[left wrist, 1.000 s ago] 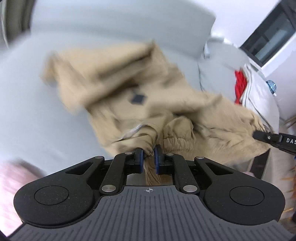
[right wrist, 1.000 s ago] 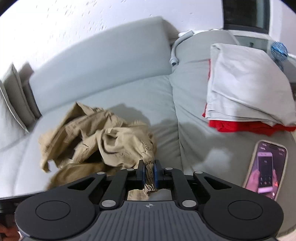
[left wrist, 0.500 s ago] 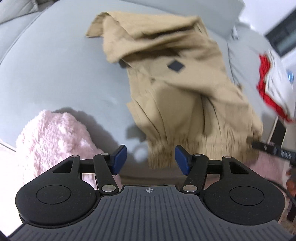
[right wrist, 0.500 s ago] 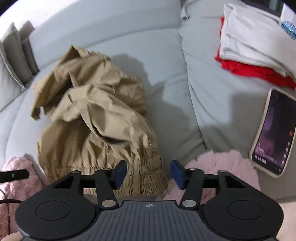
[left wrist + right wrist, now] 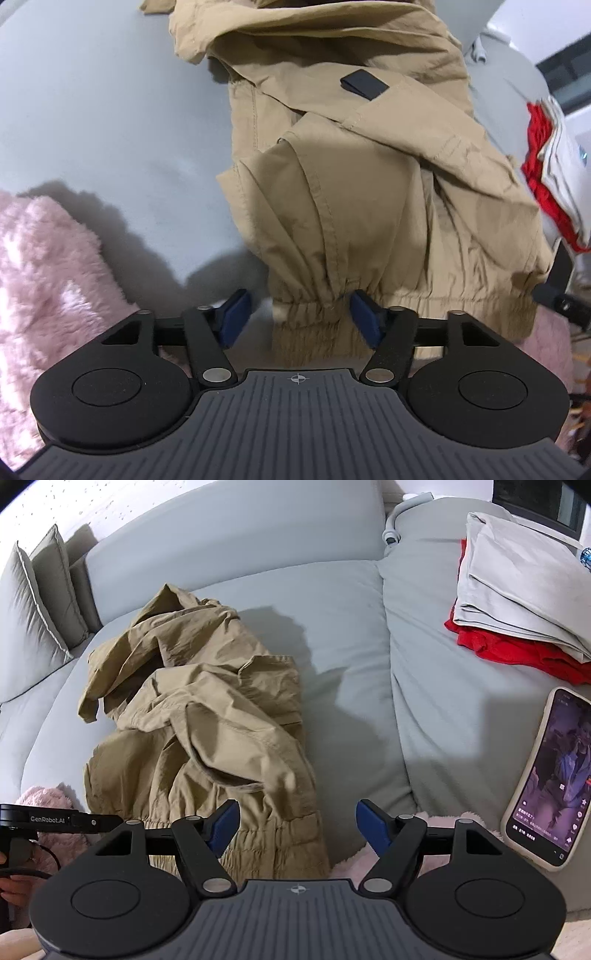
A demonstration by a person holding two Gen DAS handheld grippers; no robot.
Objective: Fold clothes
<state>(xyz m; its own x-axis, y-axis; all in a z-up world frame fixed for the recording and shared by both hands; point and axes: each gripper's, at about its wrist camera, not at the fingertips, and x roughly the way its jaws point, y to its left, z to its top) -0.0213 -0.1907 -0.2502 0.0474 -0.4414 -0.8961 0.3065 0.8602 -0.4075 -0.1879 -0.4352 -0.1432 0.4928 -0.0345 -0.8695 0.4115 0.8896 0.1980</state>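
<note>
Left wrist view showed the crumpled khaki cotton trousers running lengthwise away, elastic cuff between the wide-open left hand-held gripper. Right hand-held gripper, also wide and empty, sat at their right edge.

Trousers on sofa, phone right.

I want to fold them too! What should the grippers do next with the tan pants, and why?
Probably smooth out the top part first. Both the left gripper and right gripper are open at the cuffs, and the tan pants lie crumpled and bunched at the far end on the sofa.
</note>
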